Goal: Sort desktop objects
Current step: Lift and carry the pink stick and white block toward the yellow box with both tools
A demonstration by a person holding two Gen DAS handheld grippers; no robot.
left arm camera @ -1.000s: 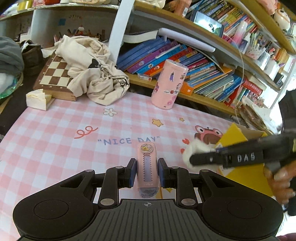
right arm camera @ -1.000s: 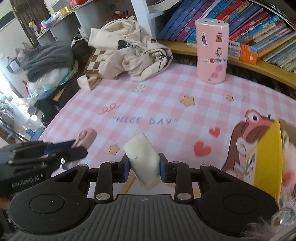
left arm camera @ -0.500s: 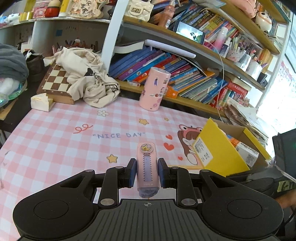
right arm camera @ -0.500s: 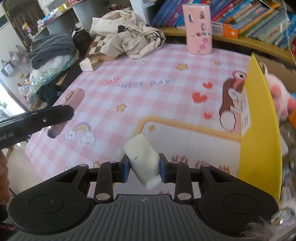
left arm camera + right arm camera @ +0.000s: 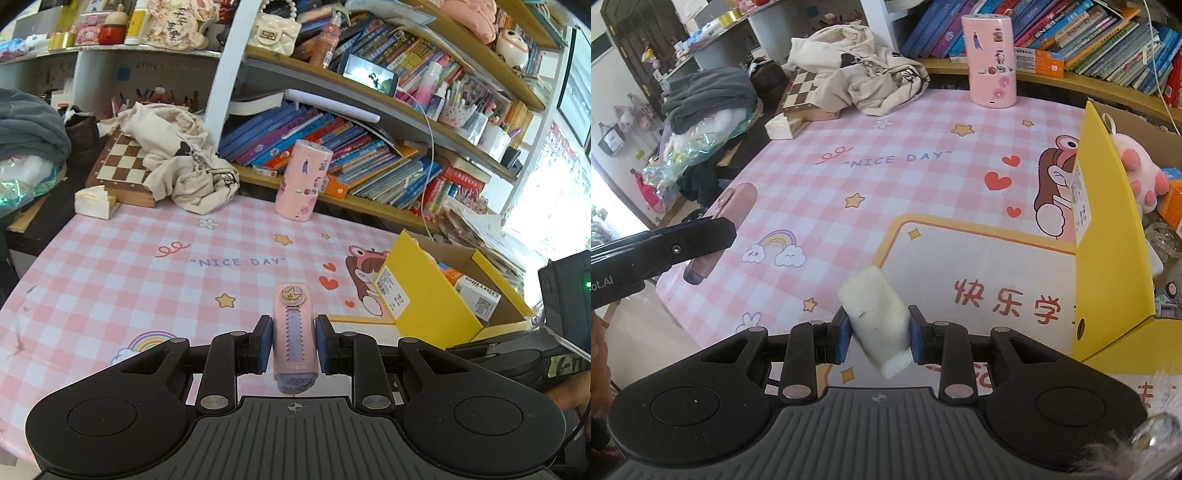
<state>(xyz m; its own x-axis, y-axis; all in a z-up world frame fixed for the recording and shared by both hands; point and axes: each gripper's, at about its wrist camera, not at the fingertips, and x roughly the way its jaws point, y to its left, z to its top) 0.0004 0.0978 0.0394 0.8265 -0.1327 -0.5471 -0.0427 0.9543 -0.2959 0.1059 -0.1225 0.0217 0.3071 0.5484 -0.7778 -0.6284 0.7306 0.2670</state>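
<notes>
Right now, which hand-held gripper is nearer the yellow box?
Right. The right hand-held gripper, holding a white eraser, sits just beside the yellow box; the left hand-held gripper is farther off.

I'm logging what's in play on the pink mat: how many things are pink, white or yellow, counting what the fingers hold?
Pink: 2, the pink correction tape in the left gripper, the pink cylinder.
White: 1, the white eraser in the right gripper.
Yellow: 1, the yellow box.
Total: 4

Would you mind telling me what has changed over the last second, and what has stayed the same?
Both grippers drew back from the table, so more of the pink mat and the yellow box shows. Nothing was released: the left gripper still clamps the pink correction tape, the right gripper the white eraser.
</notes>
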